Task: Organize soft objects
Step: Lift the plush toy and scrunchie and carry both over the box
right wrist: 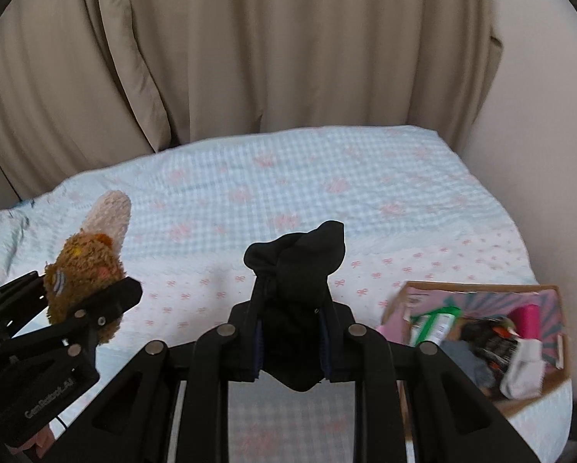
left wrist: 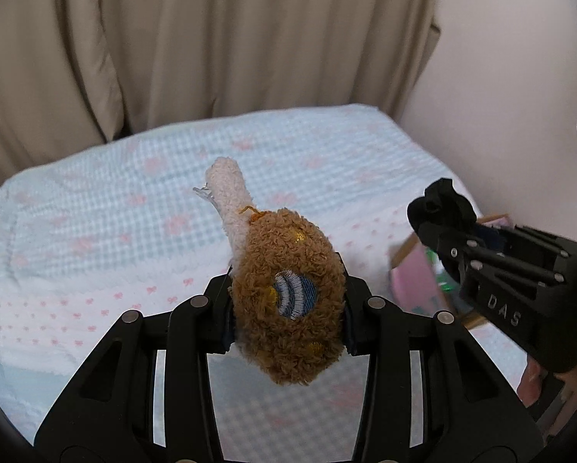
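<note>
Gripping brown plush toy [left wrist: 288, 308] in left fingers [left wrist: 219, 308]; right fingers [right wrist: 250, 335] clamping black sock [right wrist: 296, 281]

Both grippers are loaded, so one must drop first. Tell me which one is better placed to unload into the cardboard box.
Right. The right gripper, shut on the black sock, is beside the cardboard box at the bed's right edge. The left gripper, holding the brown plush toy, is farther over.
</note>
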The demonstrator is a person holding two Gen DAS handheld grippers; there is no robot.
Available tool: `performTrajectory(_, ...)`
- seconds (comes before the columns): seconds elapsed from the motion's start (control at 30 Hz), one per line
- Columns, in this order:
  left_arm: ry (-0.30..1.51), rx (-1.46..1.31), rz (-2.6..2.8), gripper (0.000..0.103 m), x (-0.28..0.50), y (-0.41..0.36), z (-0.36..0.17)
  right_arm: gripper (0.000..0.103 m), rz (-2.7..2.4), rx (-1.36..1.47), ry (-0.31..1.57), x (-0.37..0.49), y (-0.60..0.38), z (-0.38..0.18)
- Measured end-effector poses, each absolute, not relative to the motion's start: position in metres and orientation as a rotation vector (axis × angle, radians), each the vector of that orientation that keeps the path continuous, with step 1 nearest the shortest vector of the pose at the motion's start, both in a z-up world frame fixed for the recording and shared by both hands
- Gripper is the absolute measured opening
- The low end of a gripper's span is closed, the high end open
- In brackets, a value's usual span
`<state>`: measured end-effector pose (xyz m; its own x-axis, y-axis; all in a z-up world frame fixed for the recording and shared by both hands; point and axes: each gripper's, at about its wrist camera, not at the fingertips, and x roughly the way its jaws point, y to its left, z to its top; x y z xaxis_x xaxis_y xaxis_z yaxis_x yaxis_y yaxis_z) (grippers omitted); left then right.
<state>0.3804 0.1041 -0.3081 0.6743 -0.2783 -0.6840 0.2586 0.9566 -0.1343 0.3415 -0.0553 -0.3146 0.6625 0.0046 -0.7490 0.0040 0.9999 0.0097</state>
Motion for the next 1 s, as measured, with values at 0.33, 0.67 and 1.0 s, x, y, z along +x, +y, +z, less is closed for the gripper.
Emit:
performTrajectory(0.33, 0.769, -0.039, -0.369, 0.036, 0.337, 0.061, -0.239, 0.021, -0.065, 0.064, 0.805, 0.271, -0.097, -0.236)
performTrajectory(0.67, 0.841, -0.084, -0.395, 0.037, 0.320, -0.021, -0.214, 0.021, -0.157, 0.120, 0.848, 0.223, -0.191, -0.200)
performTrajectory(1.0, 1.013, -0.041, -0.367, 0.037, 0.341, -0.133, -0.263, 0.021, -0.125, 0.199, 0.927, 0.231, -0.303, -0.228)
